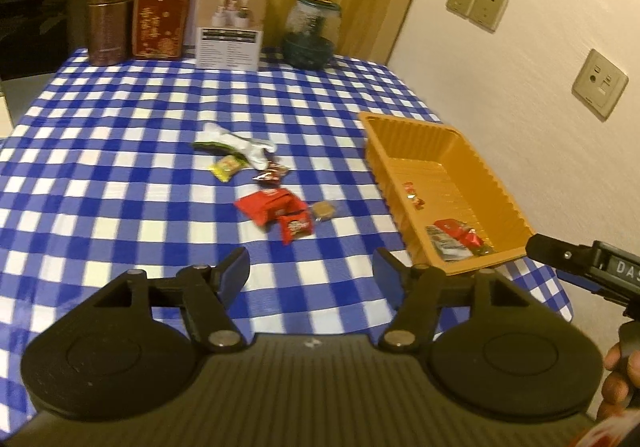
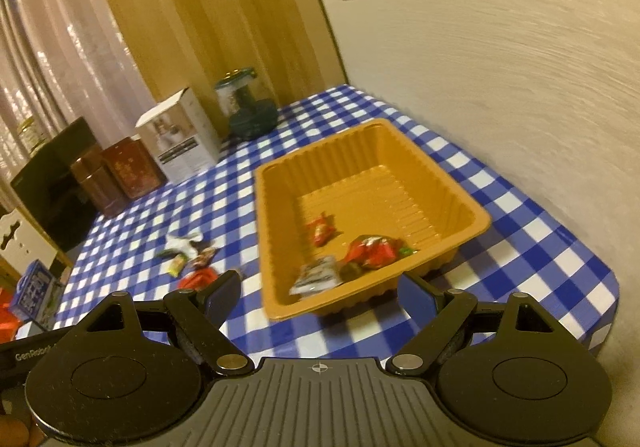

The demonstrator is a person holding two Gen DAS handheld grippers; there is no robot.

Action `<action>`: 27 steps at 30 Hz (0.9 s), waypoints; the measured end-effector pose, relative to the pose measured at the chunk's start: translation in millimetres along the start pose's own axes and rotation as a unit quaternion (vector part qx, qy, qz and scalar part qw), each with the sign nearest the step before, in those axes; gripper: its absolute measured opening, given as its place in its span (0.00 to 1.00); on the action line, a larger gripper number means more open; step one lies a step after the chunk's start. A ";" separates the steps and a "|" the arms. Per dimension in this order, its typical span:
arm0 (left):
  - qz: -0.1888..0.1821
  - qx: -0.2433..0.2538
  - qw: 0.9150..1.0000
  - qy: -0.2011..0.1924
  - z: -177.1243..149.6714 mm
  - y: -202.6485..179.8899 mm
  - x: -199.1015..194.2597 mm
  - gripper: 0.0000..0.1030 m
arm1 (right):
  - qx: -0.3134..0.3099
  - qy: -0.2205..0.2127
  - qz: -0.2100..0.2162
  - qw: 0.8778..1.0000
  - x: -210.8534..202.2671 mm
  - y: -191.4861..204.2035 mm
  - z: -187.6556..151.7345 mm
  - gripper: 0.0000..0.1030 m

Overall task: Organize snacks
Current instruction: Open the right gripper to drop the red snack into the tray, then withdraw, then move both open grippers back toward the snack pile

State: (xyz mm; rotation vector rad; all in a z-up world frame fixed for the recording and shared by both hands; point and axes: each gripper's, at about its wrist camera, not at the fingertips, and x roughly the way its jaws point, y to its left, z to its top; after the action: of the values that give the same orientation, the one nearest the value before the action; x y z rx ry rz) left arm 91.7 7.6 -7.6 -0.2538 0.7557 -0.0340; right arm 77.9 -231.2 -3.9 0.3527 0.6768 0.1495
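Observation:
An orange plastic tray [image 1: 496, 187] [image 2: 280, 231] sits on the blue checked tablecloth [image 1: 120, 175] by the wall. It holds a red packet [image 2: 374, 252], a small red candy [image 2: 320, 231] and a silver packet [image 2: 318, 276]. Loose snacks lie on the cloth: red packets [image 1: 276, 211], a brown biscuit [image 1: 324, 210], a yellow candy [image 1: 227, 166], a dark red candy [image 1: 273, 172] and a white-green wrapper [image 1: 236, 143]. My left gripper [image 1: 312, 271] is open and empty, short of the red packets. My right gripper [image 2: 320, 289] is open and empty at the tray's near rim.
At the back stand a brown tin [image 1: 109, 19], a red box [image 1: 160, 23], a white carton [image 1: 231, 23] and a glass jar [image 1: 311, 31]. The wall with sockets [image 1: 598, 83] runs along the right. The table edge [image 2: 600, 311] lies just right of the tray.

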 end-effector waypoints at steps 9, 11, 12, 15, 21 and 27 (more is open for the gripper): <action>0.029 -0.014 0.999 0.003 -7.0 32.4 -21.6 0.64 | -0.026 0.008 0.018 0.999 -4.0 30.2 -12.6 0.83; 0.034 -0.016 0.999 0.005 -8.7 38.5 -24.7 0.64 | -0.030 0.010 0.022 0.999 -3.5 35.7 -13.9 0.83; 0.036 -0.018 0.999 0.005 -9.2 41.3 -26.1 0.64 | -0.034 0.011 0.024 0.999 -3.1 39.2 -14.6 0.83; 0.039 -0.021 0.999 0.004 -10.4 48.1 -30.1 0.64 | -0.039 0.014 0.029 0.999 -2.0 46.7 -16.5 0.83; 0.043 -0.026 0.999 0.002 -12.5 59.2 -33.5 0.65 | -0.050 0.021 0.033 0.998 2.0 58.4 -22.2 0.83; 0.044 -0.025 0.999 0.002 -11.5 66.1 -33.1 0.66 | -0.057 0.026 0.038 0.997 7.4 66.3 -26.3 0.83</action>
State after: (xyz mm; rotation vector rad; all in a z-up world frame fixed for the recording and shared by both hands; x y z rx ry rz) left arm 55.7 73.2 -9.1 -0.2675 0.7717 0.0675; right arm 65.5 -160.6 -2.9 0.2666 0.7030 0.2689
